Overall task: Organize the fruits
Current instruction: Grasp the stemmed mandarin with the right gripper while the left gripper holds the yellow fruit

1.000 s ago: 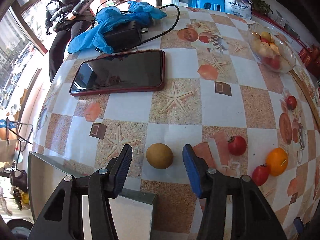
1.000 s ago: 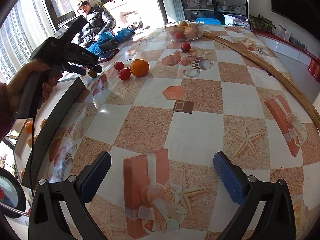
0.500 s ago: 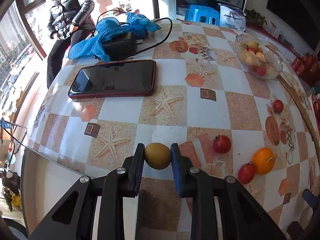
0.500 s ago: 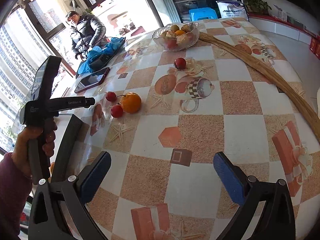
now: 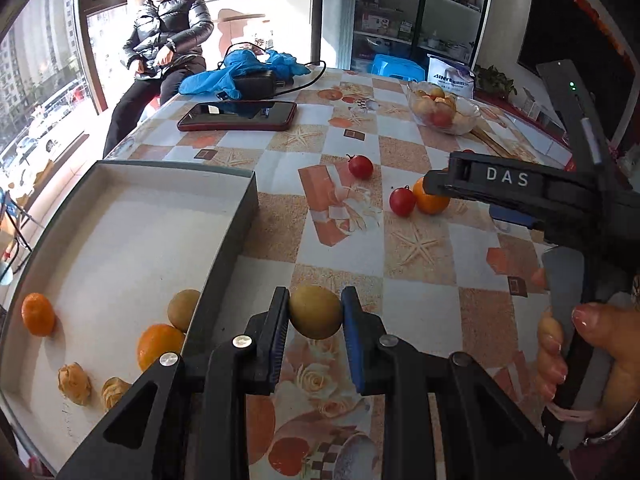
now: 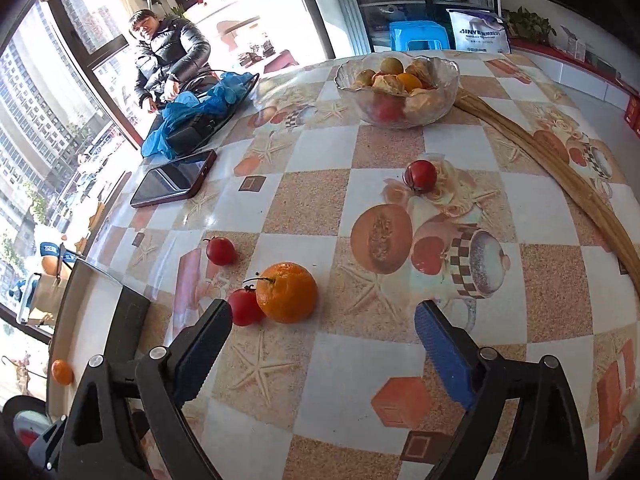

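Note:
My left gripper (image 5: 315, 312) is shut on a round yellow-brown fruit (image 5: 315, 311) and holds it above the table, just right of the grey box (image 5: 224, 248). The box holds two oranges (image 5: 159, 345), a yellow-brown fruit (image 5: 183, 309) and walnuts (image 5: 74, 383). My right gripper (image 6: 322, 346) is open and empty, just short of an orange (image 6: 287, 292) with a red tomato (image 6: 245, 306) touching its left side. The right gripper also shows in the left wrist view (image 5: 516, 204). Another tomato (image 6: 220, 250) lies further left and a third tomato (image 6: 420, 175) further back.
A glass bowl (image 6: 398, 118) of fruit stands at the back. A phone in a red case (image 6: 173, 178), a blue cloth over a black charger (image 6: 192, 120) and a seated person (image 6: 168, 56) are at the back left. A long wooden stick (image 6: 560, 176) lies along the right.
My left gripper has lifted the yellow-brown fruit and pulled back beside the box. My right gripper has moved forward to the orange and tomatoes.

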`<state>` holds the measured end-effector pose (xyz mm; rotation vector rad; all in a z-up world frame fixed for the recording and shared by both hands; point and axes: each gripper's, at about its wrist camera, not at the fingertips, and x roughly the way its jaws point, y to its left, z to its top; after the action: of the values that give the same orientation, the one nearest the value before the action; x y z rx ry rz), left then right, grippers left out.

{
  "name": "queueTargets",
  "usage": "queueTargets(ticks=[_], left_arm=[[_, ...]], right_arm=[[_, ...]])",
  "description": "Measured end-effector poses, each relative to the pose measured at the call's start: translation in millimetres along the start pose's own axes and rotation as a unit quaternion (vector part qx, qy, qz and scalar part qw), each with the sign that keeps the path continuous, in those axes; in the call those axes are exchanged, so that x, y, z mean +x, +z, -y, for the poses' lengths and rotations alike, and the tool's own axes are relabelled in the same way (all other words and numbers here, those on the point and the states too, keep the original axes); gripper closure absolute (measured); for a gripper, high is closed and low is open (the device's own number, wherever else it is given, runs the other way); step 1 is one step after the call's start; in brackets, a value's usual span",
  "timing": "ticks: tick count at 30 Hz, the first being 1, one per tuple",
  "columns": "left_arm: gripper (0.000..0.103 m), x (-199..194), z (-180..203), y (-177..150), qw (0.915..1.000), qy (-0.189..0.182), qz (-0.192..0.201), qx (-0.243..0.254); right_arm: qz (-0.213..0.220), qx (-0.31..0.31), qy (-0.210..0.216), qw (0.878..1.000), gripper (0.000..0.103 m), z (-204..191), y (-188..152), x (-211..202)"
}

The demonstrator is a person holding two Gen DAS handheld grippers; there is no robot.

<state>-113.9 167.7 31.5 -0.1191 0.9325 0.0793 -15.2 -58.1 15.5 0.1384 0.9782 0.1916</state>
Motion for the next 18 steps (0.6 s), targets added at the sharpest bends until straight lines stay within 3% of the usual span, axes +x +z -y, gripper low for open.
queueTargets(ticks=[2, 3, 4, 5, 7, 8, 10, 18], left_arm=[[0.074, 0, 0, -4, 0.9999, 0.011, 0.006, 0.001], [0.074, 0, 1, -7, 0.9998, 0.016, 0.008, 0.006], [0.074, 1, 2, -8, 0.9997, 0.021, 0.009, 0.011], [0.074, 1, 4, -10, 0.9995, 0.026, 0.010, 0.016], [0.074, 2, 7, -14, 0.9993, 0.028, 0.011, 0.022], [0.074, 3, 8, -16, 0.9993, 0.028, 0.011, 0.023], [0.074, 4, 10, -22, 0.9993, 0.027, 0.012, 0.022], [0.074, 0, 12, -46, 0.9996, 0.012, 0.018, 0.018]], right_arm=[[-0.003, -0.008, 0.001, 1.000, 0.009, -7, 2, 9], [-0.004, -0.014, -0.001, 1.000, 0.016, -11, 3, 12], [-0.007, -0.019, -0.001, 1.000, 0.032, -15, 4, 17], [-0.010, -0.022, 0.007, 1.000, 0.033, -17, 4, 21], [-0.009, -0.020, 0.024, 0.999, 0.052, -21, 4, 22], [-0.010, -0.015, 0.029, 0.999, 0.053, -21, 4, 22], [-0.002, -0.009, 0.016, 1.000, 0.066, -20, 2, 17], [-0.010, -0.013, 0.011, 1.000, 0.066, 12, -49, -27]])
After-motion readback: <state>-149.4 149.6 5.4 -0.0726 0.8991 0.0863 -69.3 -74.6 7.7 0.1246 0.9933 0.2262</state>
